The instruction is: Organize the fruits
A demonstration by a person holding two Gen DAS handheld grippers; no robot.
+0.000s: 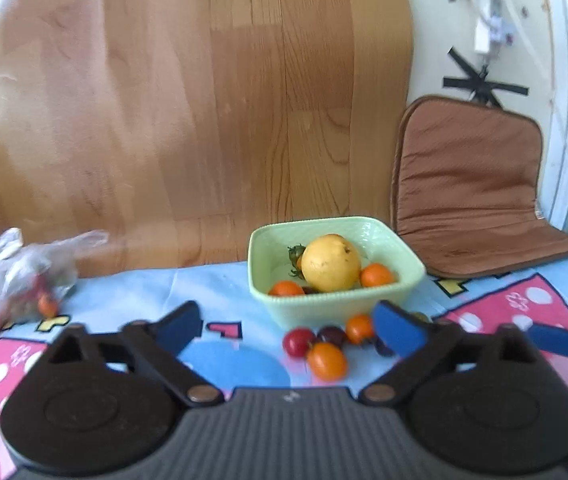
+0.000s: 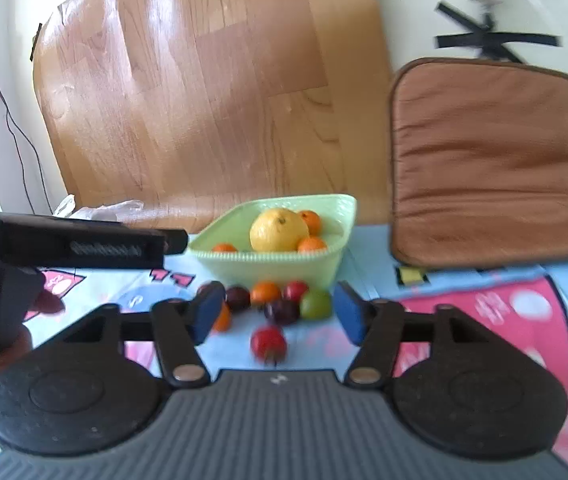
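Observation:
A pale green square bowl (image 1: 399, 292) (image 2: 244, 260) holds a big yellow fruit (image 1: 329, 263) (image 2: 278, 230) and a few small orange ones. Loose cherry tomatoes lie on the cloth in front of it: red (image 1: 297, 342), orange (image 1: 327, 361), dark purple (image 1: 331, 335); in the right wrist view a red one (image 2: 268, 343), a green one (image 2: 315, 304) and dark ones (image 2: 282, 311). My left gripper (image 1: 287, 330) is open and empty just before the tomatoes. My right gripper (image 2: 278, 314) is open and empty, its fingers either side of the cluster.
A clear plastic bag (image 1: 16, 276) with small orange fruit lies at the left. A brown cushion (image 1: 471, 184) (image 2: 491, 160) leans at the right. A wooden board (image 1: 188, 112) stands behind. The left gripper's body (image 2: 64, 246) and a hand cross the right view.

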